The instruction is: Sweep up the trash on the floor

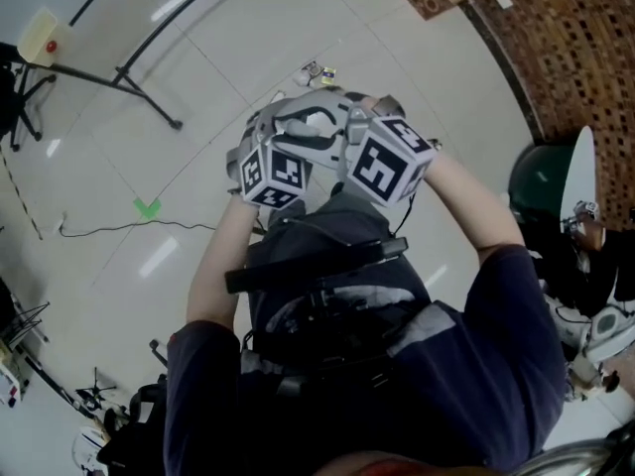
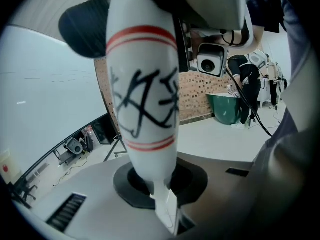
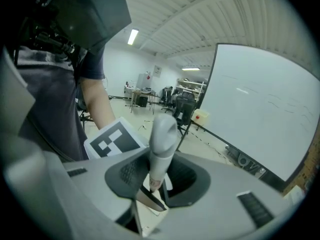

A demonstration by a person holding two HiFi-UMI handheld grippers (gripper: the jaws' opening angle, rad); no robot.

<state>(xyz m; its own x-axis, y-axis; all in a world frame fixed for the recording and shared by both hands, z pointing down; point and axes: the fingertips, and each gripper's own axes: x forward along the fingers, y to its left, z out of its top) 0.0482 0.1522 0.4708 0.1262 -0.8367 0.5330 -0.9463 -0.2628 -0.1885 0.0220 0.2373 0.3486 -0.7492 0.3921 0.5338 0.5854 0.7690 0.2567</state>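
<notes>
- White striped handle point(image 2: 145, 94), probably stiff and light, clamped in near-shut jaws of the left gripper point(image 2: 167, 206).
- The right gripper point(image 3: 152, 186), jaws half open, clasps a grey handle point(image 3: 161, 139).
- Trash point(image 1: 317, 71) lies on the floor point(image 1: 248, 48), twelve o'clock.

Bright room, bent pictures.
Your ceiling lamp point(image 3: 132, 36) shines white; below it the floor point(image 1: 298, 28) has shiny streaks, picture edges bend and darken, the close white handle point(image 2: 145, 84) looks soft.
</notes>
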